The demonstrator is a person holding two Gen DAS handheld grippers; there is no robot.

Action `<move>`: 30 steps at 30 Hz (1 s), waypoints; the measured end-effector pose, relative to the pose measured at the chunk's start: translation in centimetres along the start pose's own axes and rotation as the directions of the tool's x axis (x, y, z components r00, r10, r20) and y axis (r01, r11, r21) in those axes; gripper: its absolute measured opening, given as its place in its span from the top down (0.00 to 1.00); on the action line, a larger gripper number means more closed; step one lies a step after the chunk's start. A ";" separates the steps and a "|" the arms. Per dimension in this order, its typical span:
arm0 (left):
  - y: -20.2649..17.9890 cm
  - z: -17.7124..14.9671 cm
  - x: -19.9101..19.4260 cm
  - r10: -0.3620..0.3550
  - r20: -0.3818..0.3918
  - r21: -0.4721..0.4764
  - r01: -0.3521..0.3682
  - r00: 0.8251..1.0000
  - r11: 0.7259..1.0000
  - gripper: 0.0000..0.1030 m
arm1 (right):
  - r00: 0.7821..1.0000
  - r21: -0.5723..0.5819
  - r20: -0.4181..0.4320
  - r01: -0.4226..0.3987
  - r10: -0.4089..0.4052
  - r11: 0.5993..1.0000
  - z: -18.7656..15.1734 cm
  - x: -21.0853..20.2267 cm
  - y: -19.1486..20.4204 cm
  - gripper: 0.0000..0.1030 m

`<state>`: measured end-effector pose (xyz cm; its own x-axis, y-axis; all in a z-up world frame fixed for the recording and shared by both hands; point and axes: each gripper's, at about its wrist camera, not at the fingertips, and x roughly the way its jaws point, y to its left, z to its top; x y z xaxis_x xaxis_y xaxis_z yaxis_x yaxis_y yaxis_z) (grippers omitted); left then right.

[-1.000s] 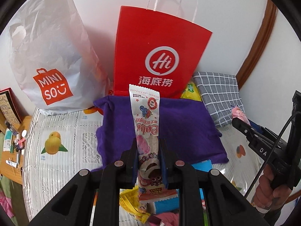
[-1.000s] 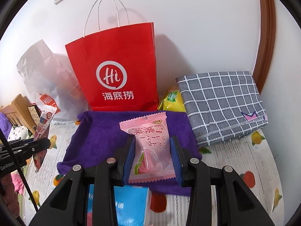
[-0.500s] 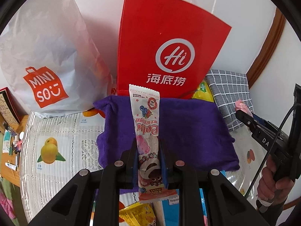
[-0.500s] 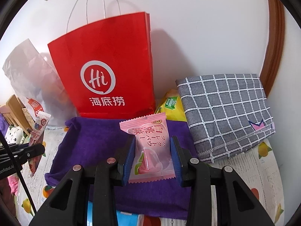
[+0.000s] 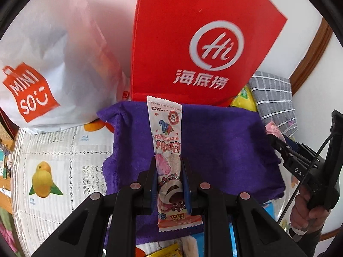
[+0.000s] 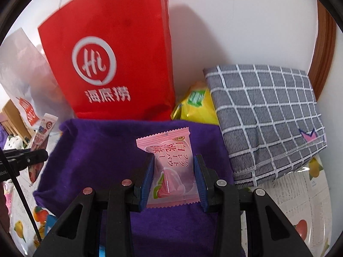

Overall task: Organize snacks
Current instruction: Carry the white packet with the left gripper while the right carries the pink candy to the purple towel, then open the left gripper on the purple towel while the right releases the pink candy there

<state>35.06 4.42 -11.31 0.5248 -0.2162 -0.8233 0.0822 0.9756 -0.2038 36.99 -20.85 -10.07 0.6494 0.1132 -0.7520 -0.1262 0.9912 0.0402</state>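
Note:
My left gripper [image 5: 168, 167] is shut on a long white snack stick [image 5: 166, 137] with a pink cartoon print, held upright over the purple cloth [image 5: 225, 147]. My right gripper [image 6: 174, 167] is shut on a square pink peach candy packet [image 6: 169, 167], also above the purple cloth [image 6: 96, 150]. A red paper bag [image 5: 193, 42] with a white "Hi" logo stands just behind the cloth. In the left wrist view the right gripper [image 5: 276, 143] enters from the right edge, held by a hand [image 5: 304, 207]. In the right wrist view the left gripper [image 6: 37, 155] shows at the left edge with the snack stick [image 6: 44, 132].
A white MINISO plastic bag [image 5: 49, 64] leans against the wall on the left. A grey checked cloth bundle [image 6: 268, 115] and a yellow snack pack [image 6: 197, 105] lie at the right. More packets [image 5: 165, 251] lie near the front on the fruit-print table cover [image 5: 53, 160].
Both grippers have moved forward and down toward the purple cloth and red bag, which now loom larger. Each keeps its snack.

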 end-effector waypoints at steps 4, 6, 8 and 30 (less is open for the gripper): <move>0.8 0.0 1.1 0.004 -0.021 -0.004 -0.004 1.000 1.000 0.82 | 1.000 0.004 -0.022 -0.008 0.008 1.000 -0.3 1.1 -0.3 0.64; 1.0 0.0 1.4 -0.018 -0.029 -0.007 0.017 0.999 1.000 0.82 | 0.999 0.002 -0.030 -0.012 0.012 1.000 -0.5 1.5 -0.4 0.64; 1.2 0.0 1.9 -0.030 -0.042 -0.011 0.030 0.999 0.999 0.82 | 0.999 -0.006 -0.052 -0.013 0.013 1.000 -0.6 2.0 -0.4 0.64; 1.1 -0.6 6.7 -0.004 -0.158 -0.053 -0.004 0.987 0.999 0.80 | 0.986 0.010 -0.160 -0.050 0.051 0.999 -1.0 6.0 -1.5 0.63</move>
<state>38.20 3.98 -17.38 0.3840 -0.2238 -0.8958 0.0352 0.9730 -0.2280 40.32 -21.71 -15.34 0.5141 0.1513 -0.8443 -0.1513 0.9849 0.0844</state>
